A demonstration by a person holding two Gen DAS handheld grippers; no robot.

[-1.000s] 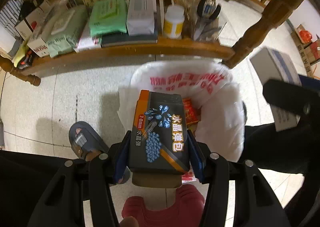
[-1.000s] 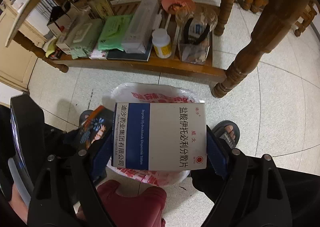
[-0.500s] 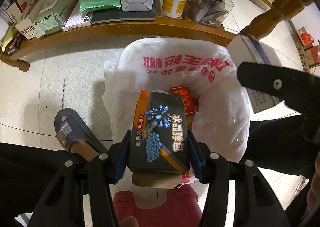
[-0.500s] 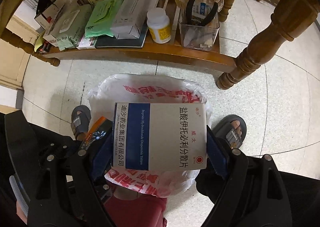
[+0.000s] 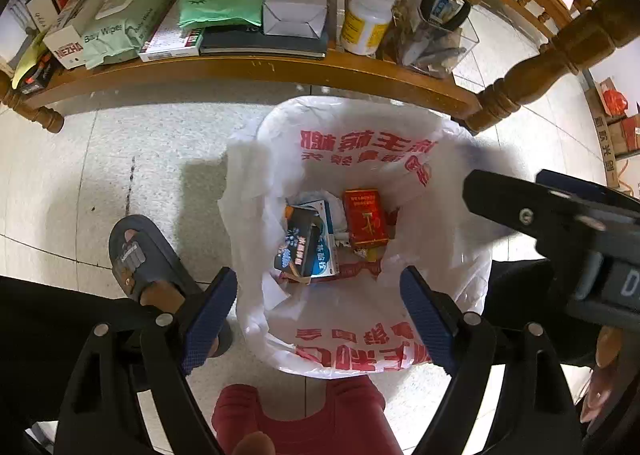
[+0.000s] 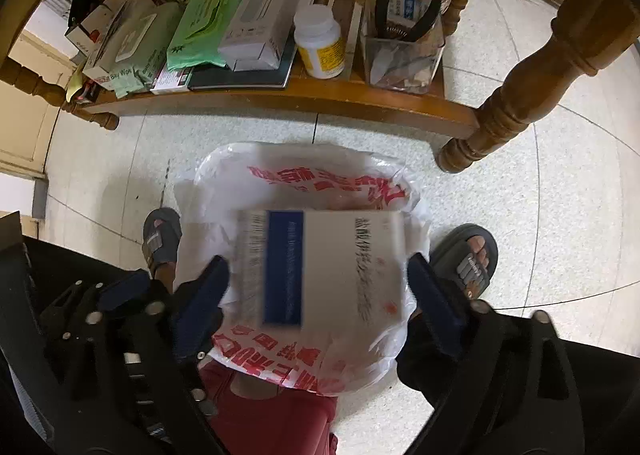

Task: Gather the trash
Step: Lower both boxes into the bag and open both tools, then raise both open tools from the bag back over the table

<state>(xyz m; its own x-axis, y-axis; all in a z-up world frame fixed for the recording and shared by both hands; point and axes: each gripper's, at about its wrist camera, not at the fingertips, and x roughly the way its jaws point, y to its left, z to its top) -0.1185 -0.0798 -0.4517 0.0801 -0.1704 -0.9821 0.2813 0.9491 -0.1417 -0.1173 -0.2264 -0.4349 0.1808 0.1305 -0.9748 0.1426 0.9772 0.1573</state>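
The tiled floor (image 5: pixel 120 159) fills most of both views, and it is free on the left of the frame and on the right behind the table leg (image 6: pixel 516 103). The wooden shelf (image 5: pixel 256 73) runs across the top of both views, its front edge just above the trash bin; it is crowded with packs and a white bottle (image 5: pixel 366 21).

The trash bin with its white bag (image 5: pixel 440 239) stands in the middle of the floor, mouth open upward. My two slippers (image 6: pixel 466 255) are at its left and right sides, close to the rim.

My left hand-held gripper (image 5: pixel 318 315) has just been opening; its jaws stand wide apart with nothing between them. The dark box (image 5: pixel 296 243) lies at the bottom of the bag, beside a red pack (image 5: pixel 366 221).

My right hand-held gripper (image 6: pixel 318 303) has also just been opening. The white and blue medicine box (image 6: pixel 320 267) is between the jaws over the bin, blurred, and the pads seem not to press it. It hides the inside of the bin in this view.
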